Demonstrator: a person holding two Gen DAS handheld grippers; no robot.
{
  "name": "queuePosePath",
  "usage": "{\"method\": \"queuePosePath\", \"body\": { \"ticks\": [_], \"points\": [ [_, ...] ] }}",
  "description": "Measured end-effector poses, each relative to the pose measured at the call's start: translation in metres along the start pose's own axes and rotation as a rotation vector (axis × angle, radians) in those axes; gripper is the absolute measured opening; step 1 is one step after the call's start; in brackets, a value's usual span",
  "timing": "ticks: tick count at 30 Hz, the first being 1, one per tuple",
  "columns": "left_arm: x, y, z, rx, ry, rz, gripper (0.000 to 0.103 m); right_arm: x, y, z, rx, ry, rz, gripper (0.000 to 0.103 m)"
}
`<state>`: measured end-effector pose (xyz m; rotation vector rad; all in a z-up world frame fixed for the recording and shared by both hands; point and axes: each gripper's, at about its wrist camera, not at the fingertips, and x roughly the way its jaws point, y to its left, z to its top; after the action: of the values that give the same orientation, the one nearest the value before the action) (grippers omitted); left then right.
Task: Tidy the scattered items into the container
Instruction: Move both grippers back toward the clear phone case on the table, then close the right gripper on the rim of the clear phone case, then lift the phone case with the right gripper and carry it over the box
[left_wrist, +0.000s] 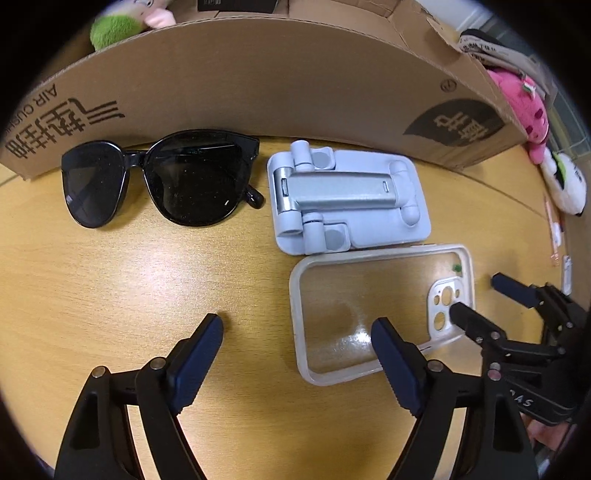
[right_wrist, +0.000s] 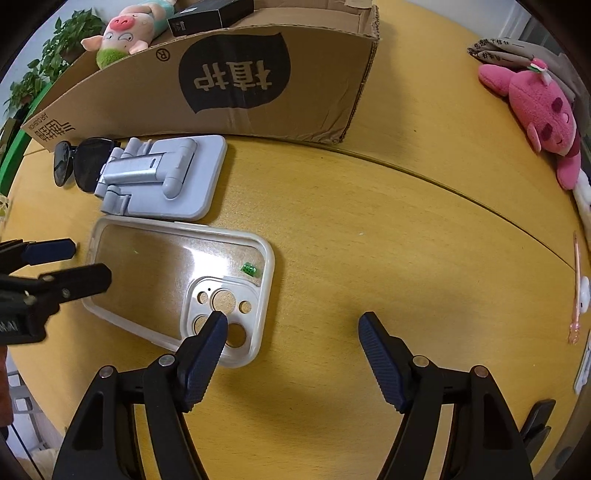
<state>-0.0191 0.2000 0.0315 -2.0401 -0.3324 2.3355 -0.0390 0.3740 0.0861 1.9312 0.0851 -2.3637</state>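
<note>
A clear phone case (left_wrist: 332, 295) lies flat on the yellow wooden table, camera cut-out to the right. Behind it sit a pale blue folded phone stand (left_wrist: 347, 199) and black sunglasses (left_wrist: 159, 177), both against the cardboard box (left_wrist: 258, 81). My left gripper (left_wrist: 297, 325) hangs open over the case's left end, one finger above the case and the other above bare table. My right gripper (right_wrist: 291, 319) is open too, its left finger above the camera cut-out of the case (right_wrist: 159, 258) and its right finger over bare wood. Neither gripper holds anything.
The box (right_wrist: 295, 85) holds a pig plush (right_wrist: 125, 33) and a black carton (right_wrist: 210, 16). A pink plush (right_wrist: 543, 110) and papers lie at the far right, with a pink pen (right_wrist: 576, 288) near the table's right edge. Bare wood stretches right of the case.
</note>
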Motion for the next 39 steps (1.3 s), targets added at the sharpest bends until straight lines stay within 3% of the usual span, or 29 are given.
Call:
{"method": "queuePosePath", "body": {
  "ticks": [3,7,9,12,13,18,20,26,29,34,39],
  "points": [
    [0.000,-0.005,-0.002,0.007,-0.006,0.028,0.079,0.000,-0.001,0.003,-0.009,0.019,-0.002,0.077],
    [-0.002,-0.004,-0.004,-0.019,-0.018,0.056,0.066,-0.002,-0.001,0.005,-0.018,0.030,0.002,0.071],
    [-0.004,0.000,-0.004,-0.040,-0.023,0.051,0.061,-0.003,0.005,0.008,-0.027,0.027,0.011,0.052],
    [-0.007,0.008,-0.006,-0.073,-0.019,-0.015,0.023,-0.007,0.015,0.007,-0.039,0.030,0.033,0.022],
    [-0.006,0.011,-0.008,-0.089,-0.008,-0.054,0.012,-0.007,0.018,0.007,-0.036,0.032,0.034,0.022],
    [-0.006,0.022,-0.015,-0.120,-0.018,-0.088,0.009,-0.010,0.015,0.001,0.020,0.023,0.036,0.020],
    [-0.007,0.026,-0.017,-0.115,-0.015,-0.087,0.007,-0.011,0.013,-0.004,0.029,0.037,0.019,0.011],
    [-0.021,0.030,-0.019,-0.043,-0.023,-0.071,0.004,-0.019,0.007,-0.025,0.080,0.047,0.070,0.009],
    [-0.047,0.029,-0.020,-0.010,-0.060,-0.069,0.004,-0.040,0.006,-0.028,0.120,0.001,0.081,0.008],
    [-0.133,0.038,-0.021,0.030,-0.199,-0.100,0.004,-0.129,0.015,-0.006,0.124,-0.166,0.087,0.007],
    [-0.237,0.043,0.024,0.050,-0.391,-0.167,0.004,-0.239,0.067,0.049,0.076,-0.337,0.006,0.006]
  ]
}}
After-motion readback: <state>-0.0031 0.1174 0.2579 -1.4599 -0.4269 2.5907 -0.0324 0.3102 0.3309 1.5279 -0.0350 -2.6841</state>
